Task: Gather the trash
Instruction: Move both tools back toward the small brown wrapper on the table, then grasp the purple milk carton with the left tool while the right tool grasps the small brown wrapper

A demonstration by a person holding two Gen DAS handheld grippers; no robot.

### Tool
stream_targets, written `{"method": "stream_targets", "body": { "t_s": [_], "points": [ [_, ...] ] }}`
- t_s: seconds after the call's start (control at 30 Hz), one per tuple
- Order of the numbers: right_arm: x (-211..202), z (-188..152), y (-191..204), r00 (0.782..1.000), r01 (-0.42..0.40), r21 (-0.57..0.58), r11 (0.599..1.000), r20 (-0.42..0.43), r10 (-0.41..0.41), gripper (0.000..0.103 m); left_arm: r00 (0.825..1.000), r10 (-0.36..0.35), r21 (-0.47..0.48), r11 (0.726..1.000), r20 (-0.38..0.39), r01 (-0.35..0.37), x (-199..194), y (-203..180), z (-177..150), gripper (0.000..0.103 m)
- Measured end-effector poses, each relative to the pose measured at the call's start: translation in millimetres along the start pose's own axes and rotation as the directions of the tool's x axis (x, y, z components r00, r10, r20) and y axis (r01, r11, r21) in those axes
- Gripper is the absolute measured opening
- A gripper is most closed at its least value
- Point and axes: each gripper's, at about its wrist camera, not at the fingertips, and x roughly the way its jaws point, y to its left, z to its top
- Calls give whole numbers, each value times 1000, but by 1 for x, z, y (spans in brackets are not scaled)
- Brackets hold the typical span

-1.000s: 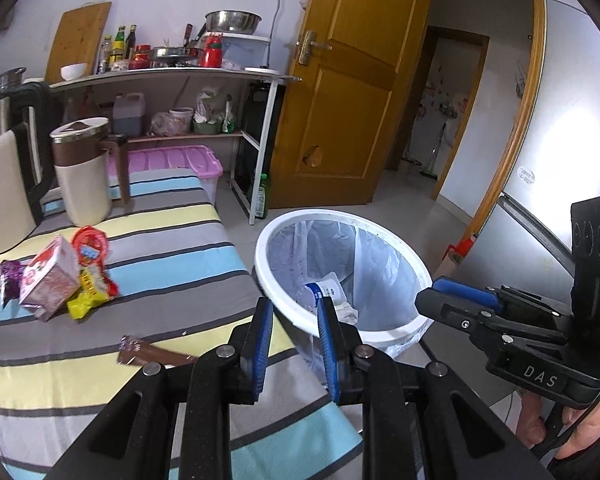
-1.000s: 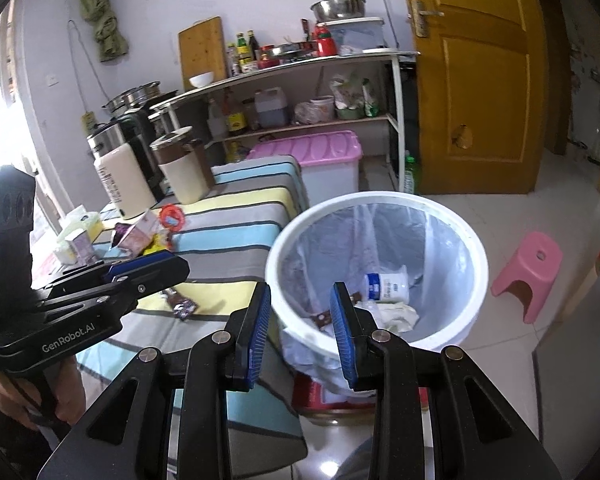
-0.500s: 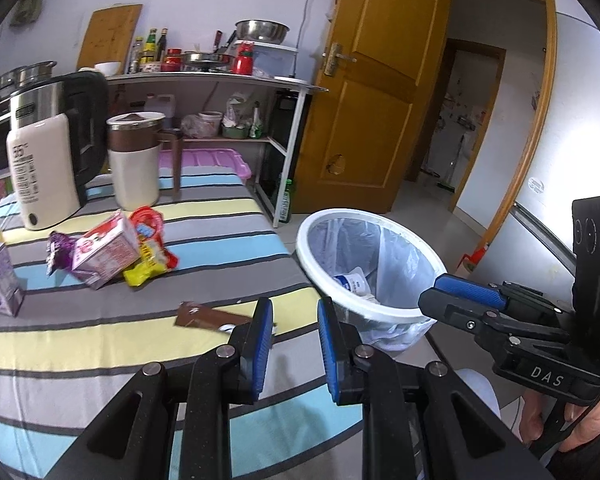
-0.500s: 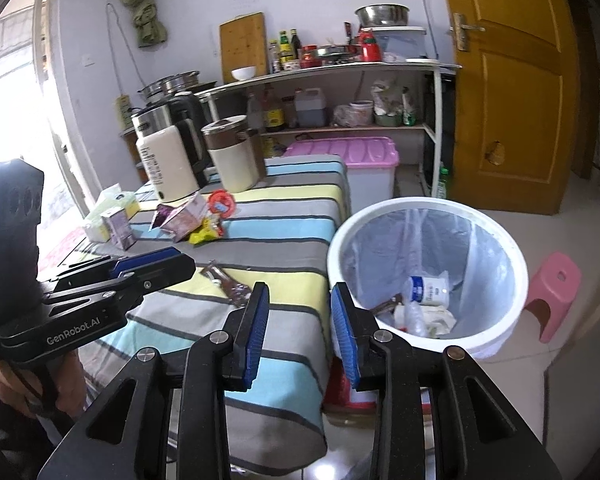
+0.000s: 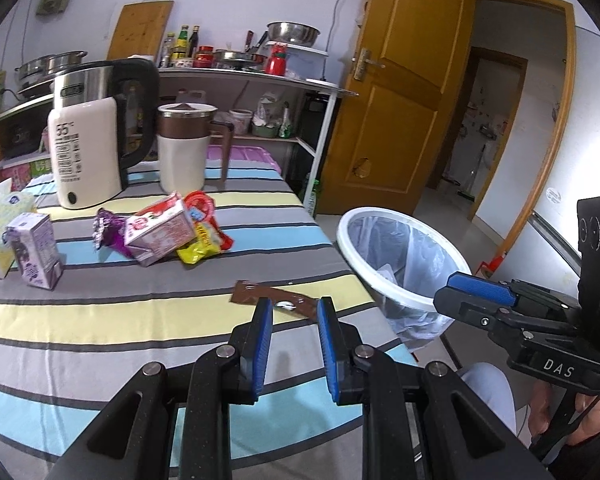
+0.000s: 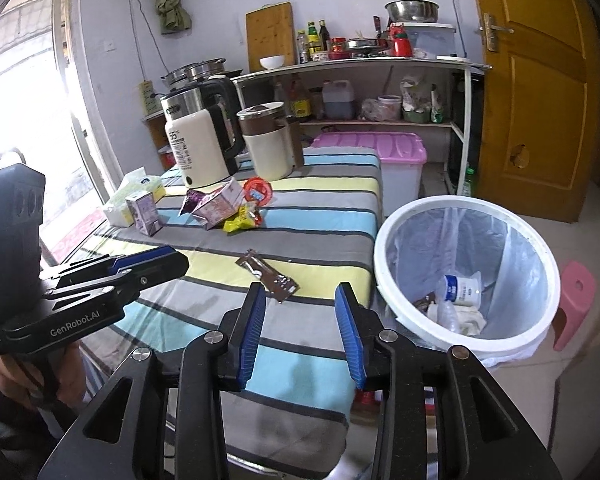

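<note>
1. Our right gripper (image 6: 300, 304) is opening its jaws with nothing between them, above the near edge of the striped table (image 6: 180, 256); our left gripper (image 5: 292, 318) has its jaws at their narrowest, and they are empty too.
2. Nearest trash is the flat brown wrapper (image 6: 267, 275), lying at about 12 o'clock from the right gripper, just beyond its fingertips and close to the table edge that faces the bin.
3. We judge the wrapper very light, thin and limp, with a glossy and probably slippery skin. It lies flat on the cloth, so we would take it by a short end or a raised corner, and expect the cloth to bunch up with it.
4. Farther off, around 11 o'clock, sits a heap: a pink carton (image 6: 216, 206), a purple wrapper (image 6: 192, 201), a yellow packet (image 6: 242, 220) and a red round lid (image 6: 258, 192), the pieces touching one another. A small purple carton (image 6: 144, 214) stands upright at 10 o'clock, apart from the heap. Cartons should be stiff enough to pinch across their sides.
5. At 2 o'clock stands the white trash bin (image 6: 380, 248), lined with a clear bag, beside the table. It holds a small white cup (image 6: 462, 288), crumpled paper and a dark scrap, and is far from full.
6. Kettle (image 6: 198, 140) and jug (image 6: 268, 146) at the table's far end show closed lids; we cannot tell what is in them.
</note>
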Motion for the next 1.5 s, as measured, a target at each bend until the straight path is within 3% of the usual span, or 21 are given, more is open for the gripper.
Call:
{"method": "stream_targets", "body": {
  "t_s": [0.33,0.47,0.87,1.1,1.33,1.5],
  "points": [
    [20,6,13,999,-40,-35,999,-28,39,38,998,65,-37,997,4,-65,-7,29,-2,24],
    [35,8,19,998,-55,-57,997,-47,52,38,996,87,-55,995,3,-86,-8,42,-4,31],
    [90,15,32,990,-77,-156,985,-129,57,38,985,175,-108,979,-4,-175,-7,84,-2,39],
    [115,17,36,985,-83,-206,975,-167,48,38,969,246,-145,959,-1,-244,-7,120,3,41],
    [131,18,37,979,-86,-237,968,-199,39,38,947,321,-186,932,16,-312,-9,163,13,56],
    [140,20,39,976,-88,-252,964,-215,33,38,931,364,-187,916,15,-355,-6,187,19,60]
  ]
}}
